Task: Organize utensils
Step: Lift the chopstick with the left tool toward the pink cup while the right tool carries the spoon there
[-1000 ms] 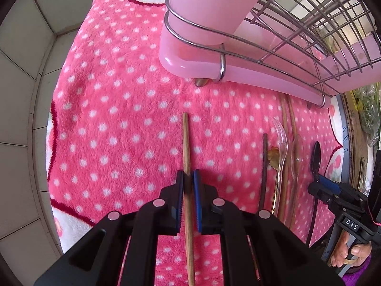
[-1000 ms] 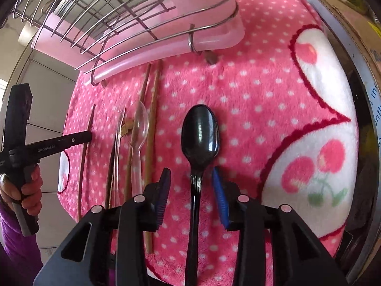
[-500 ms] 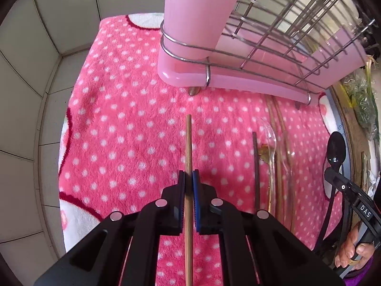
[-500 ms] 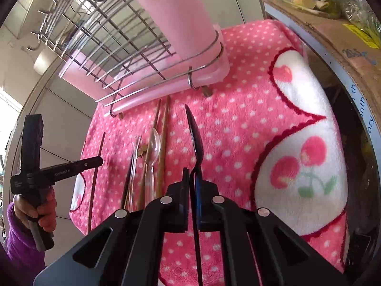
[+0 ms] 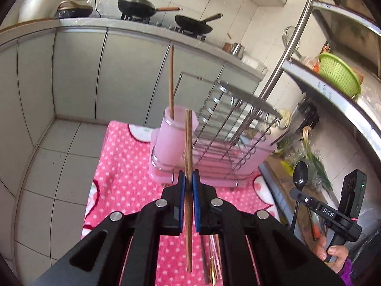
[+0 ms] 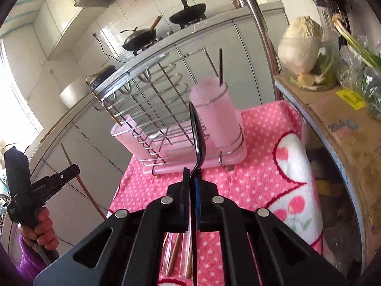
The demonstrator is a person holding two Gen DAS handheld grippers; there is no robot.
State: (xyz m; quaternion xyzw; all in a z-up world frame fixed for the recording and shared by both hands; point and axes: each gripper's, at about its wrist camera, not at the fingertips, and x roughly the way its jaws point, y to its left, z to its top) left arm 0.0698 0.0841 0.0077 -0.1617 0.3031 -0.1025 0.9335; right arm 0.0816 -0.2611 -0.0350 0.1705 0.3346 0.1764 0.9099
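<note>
My left gripper (image 5: 188, 178) is shut on a wooden chopstick (image 5: 188, 140), held up in the air in front of the pink cup (image 5: 175, 140) at the left end of the dish rack (image 5: 228, 128). Another wooden chopstick (image 5: 171, 78) stands in that cup. My right gripper (image 6: 192, 175) is shut on the handle of a black spoon (image 6: 198, 133), lifted before the pink cup (image 6: 215, 116) at the rack's right end, where a dark utensil (image 6: 221, 66) stands. In the left wrist view the spoon (image 5: 300, 175) shows at the right in the other gripper. Several utensils (image 6: 181, 259) lie on the pink dotted cloth (image 6: 257, 166).
A wire dish rack (image 6: 152, 109) with pink tray stands at the back of the cloth. A cardboard box (image 6: 345, 128) with vegetables stands to the right. Tiled floor (image 5: 54, 166) lies to the left. Pans (image 5: 137, 6) sit on the far counter. A hand (image 6: 40, 228) holds the other gripper.
Both grippers rose from the cloth and tilted up, carrying chopstick and spoon. The right gripper shut on the spoon handle. The rack and kitchen came into view.
</note>
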